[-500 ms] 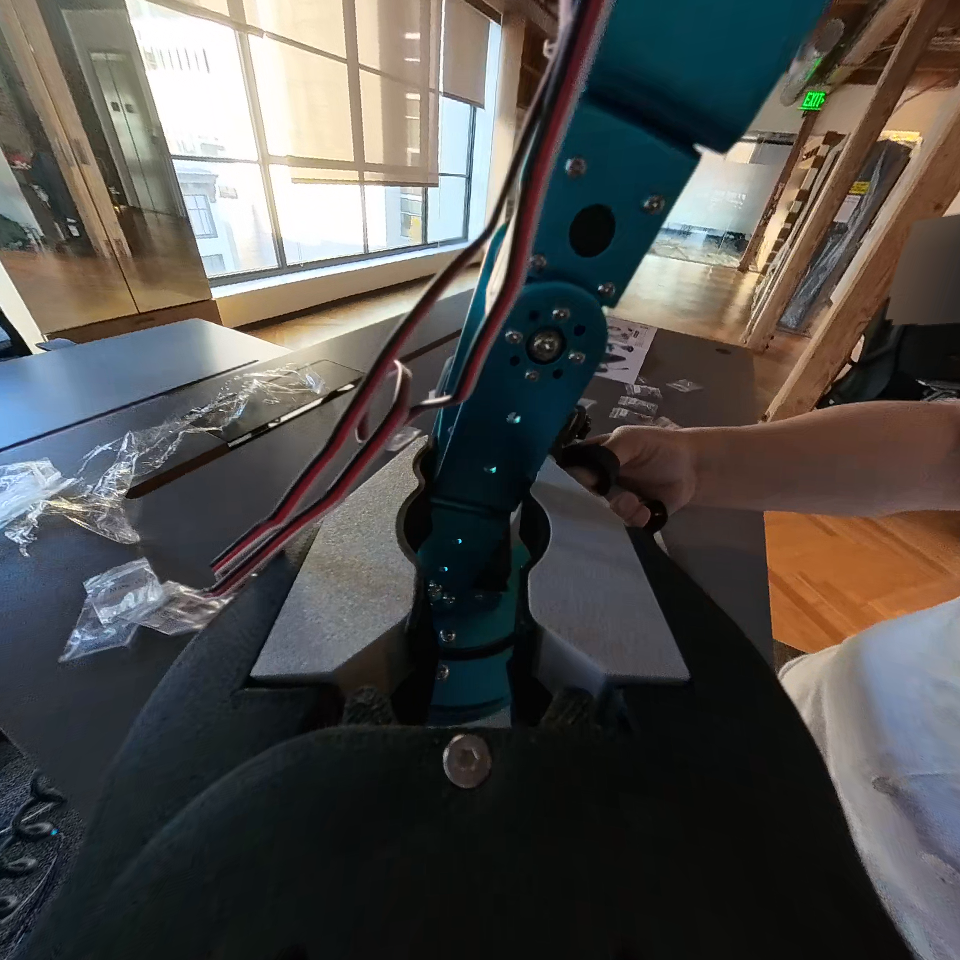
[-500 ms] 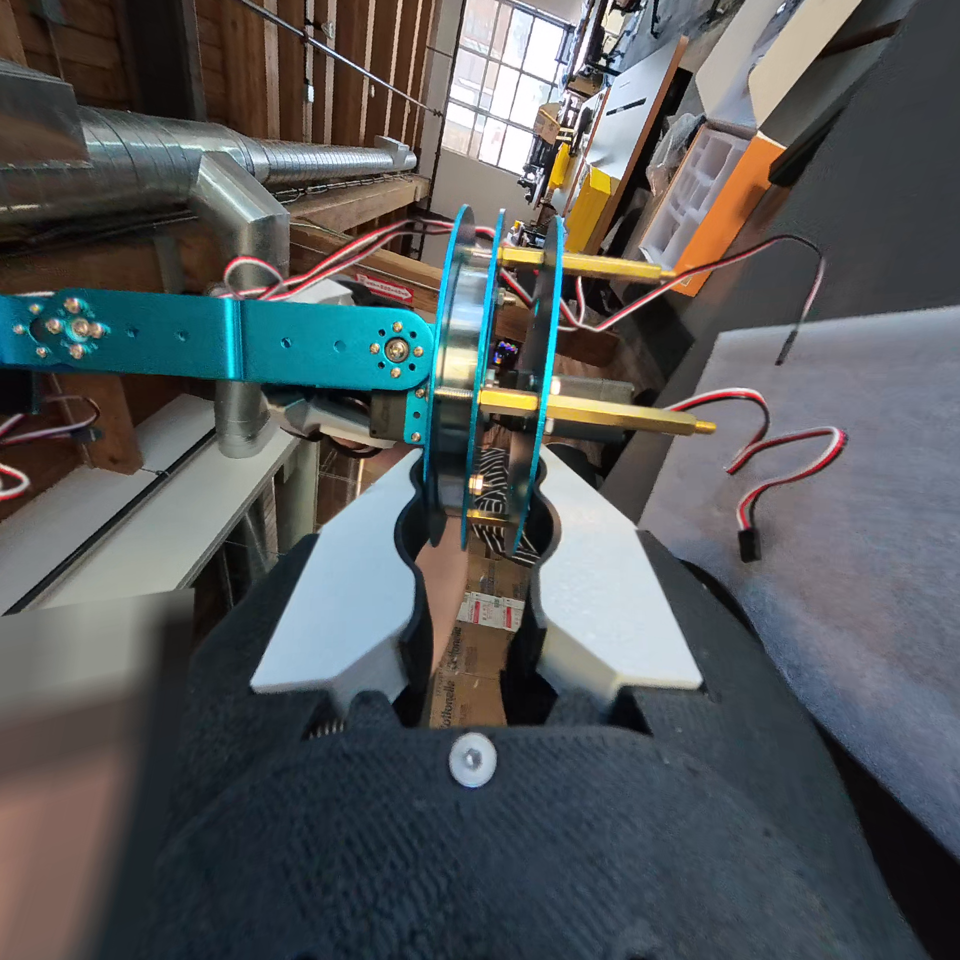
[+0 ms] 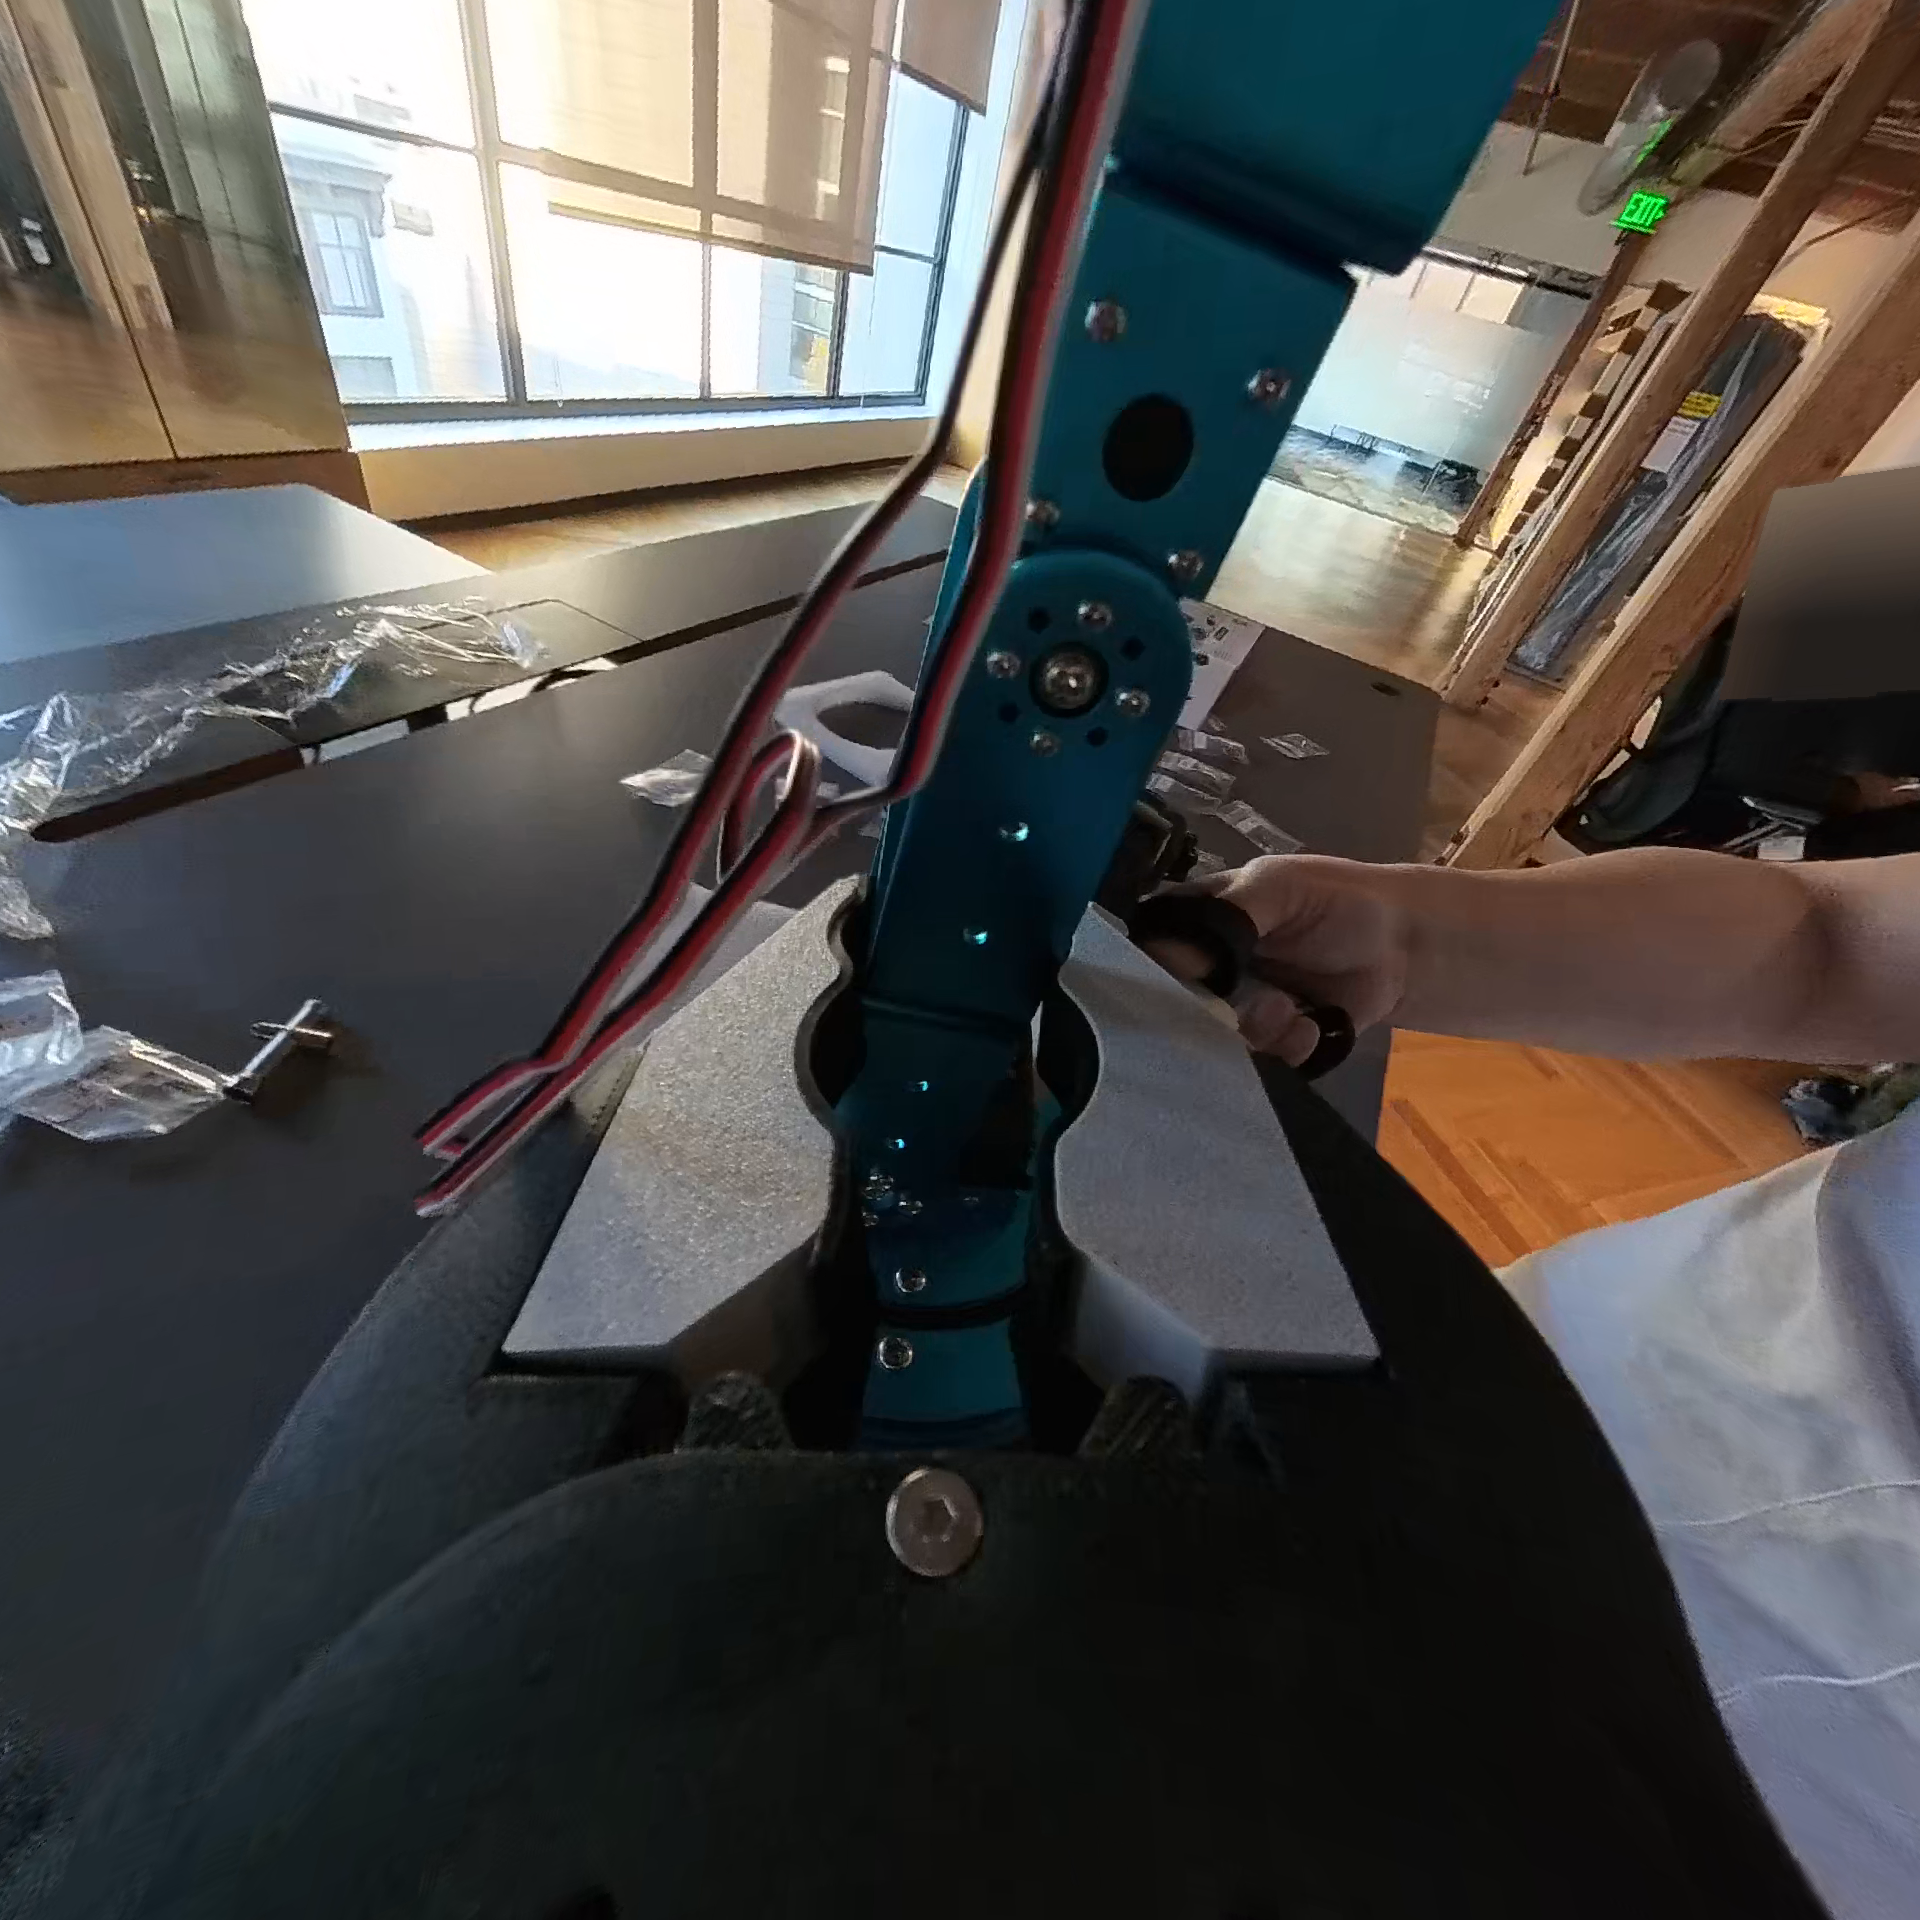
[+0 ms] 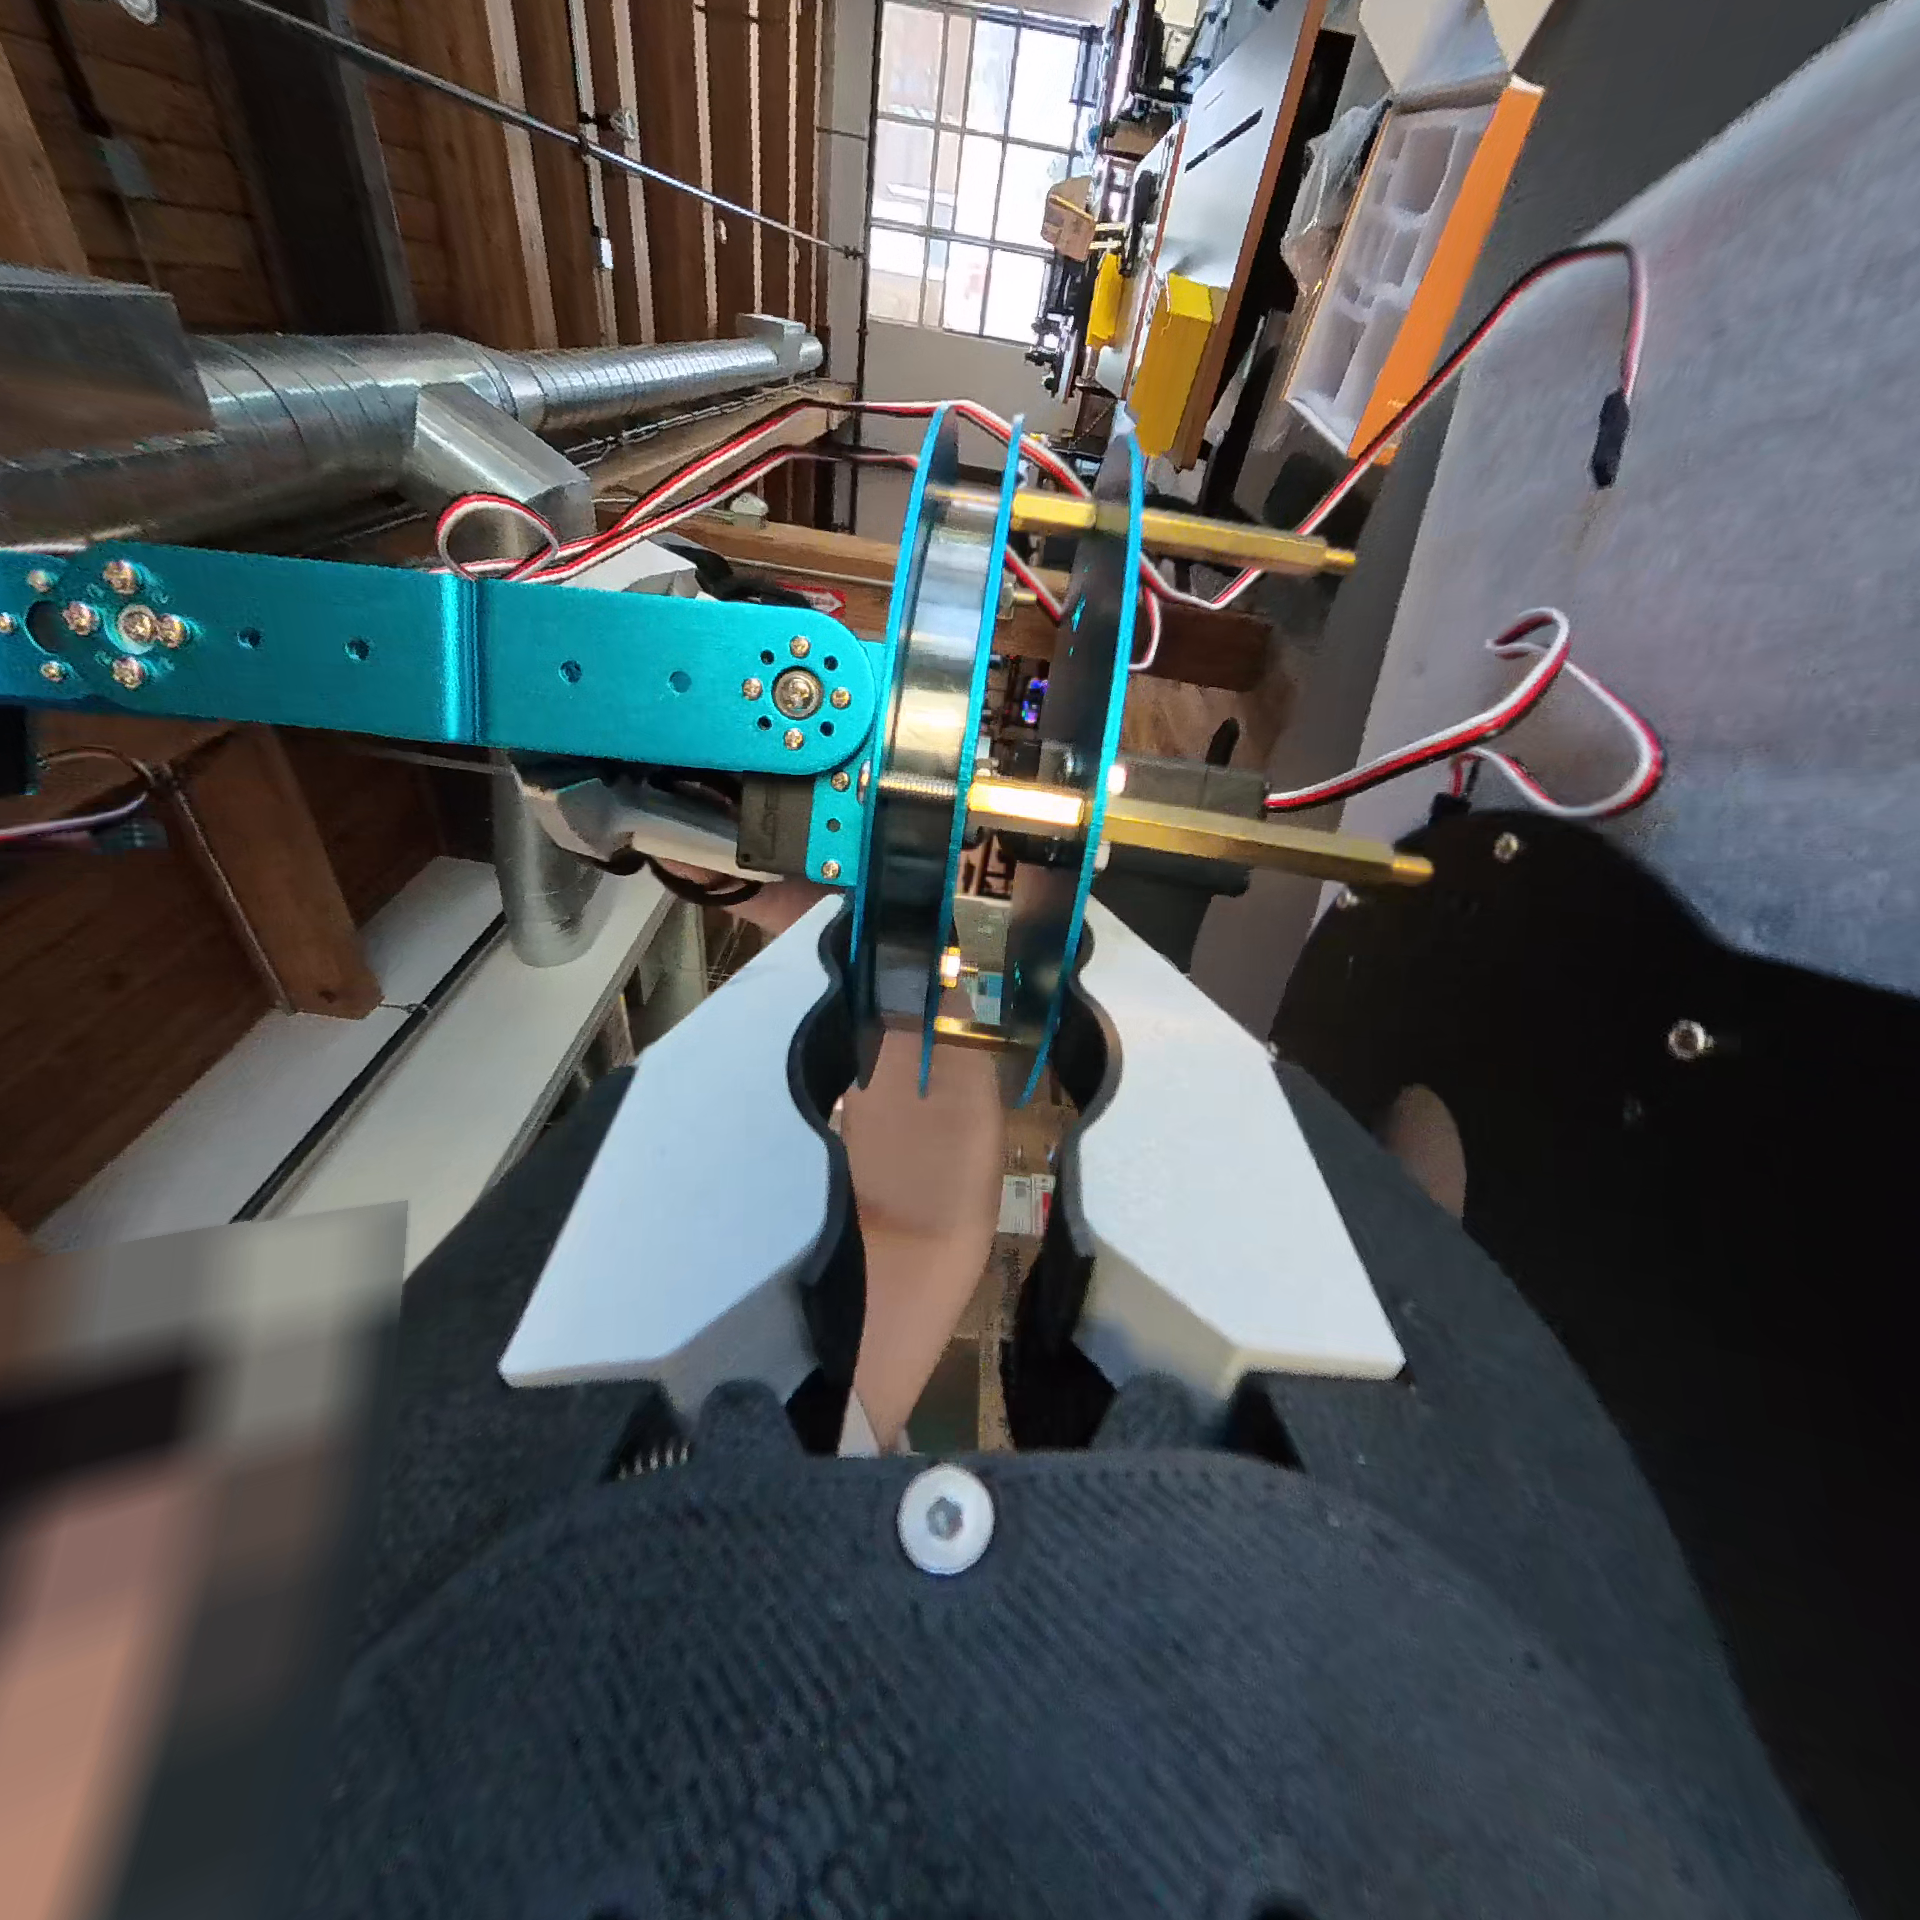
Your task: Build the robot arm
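Teal arm point(image 3: 1023, 935), screwed metal links, red-white-black wires point(image 3: 665, 997) trailing, held above black table point(image 3: 260, 1039). Left gripper point(image 3: 951, 1049) clamped on link. Right gripper point(image 4: 956, 1023) clamped on arm's disc base point(image 4: 997, 748), brass standoffs point(image 4: 1247, 831) pointing at grey mat point(image 4: 1766, 520). Plastic bags point(image 3: 94, 1070) left; table edge right, beyond hand point(image 3: 1299, 951).

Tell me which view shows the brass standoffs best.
Right wrist view: the brass standoffs run through the blue discs, which the right gripper clamps. Left wrist view shows none, only the left gripper shut on the blue arm link.
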The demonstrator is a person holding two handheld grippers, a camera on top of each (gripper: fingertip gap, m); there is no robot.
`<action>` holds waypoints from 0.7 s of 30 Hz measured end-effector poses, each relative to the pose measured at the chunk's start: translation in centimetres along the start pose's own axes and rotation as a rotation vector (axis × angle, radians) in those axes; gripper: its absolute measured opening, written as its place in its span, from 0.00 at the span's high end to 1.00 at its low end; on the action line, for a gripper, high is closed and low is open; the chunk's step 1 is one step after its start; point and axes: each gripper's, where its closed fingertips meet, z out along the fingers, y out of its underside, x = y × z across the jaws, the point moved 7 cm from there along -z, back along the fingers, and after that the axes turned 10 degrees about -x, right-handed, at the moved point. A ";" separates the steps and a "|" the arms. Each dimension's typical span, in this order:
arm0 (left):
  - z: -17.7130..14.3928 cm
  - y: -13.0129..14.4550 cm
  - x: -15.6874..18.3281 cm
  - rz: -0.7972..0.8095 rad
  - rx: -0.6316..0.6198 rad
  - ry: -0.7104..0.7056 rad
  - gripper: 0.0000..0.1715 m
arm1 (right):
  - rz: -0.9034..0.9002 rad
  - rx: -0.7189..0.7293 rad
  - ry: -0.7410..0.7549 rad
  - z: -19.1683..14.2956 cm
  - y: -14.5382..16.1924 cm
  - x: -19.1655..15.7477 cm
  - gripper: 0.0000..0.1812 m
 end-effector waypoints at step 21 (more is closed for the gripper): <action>0.9 3.9 3.7 -0.054 -0.004 0.006 0.84 | 0.049 -0.017 0.023 -0.9 5.1 2.1 0.82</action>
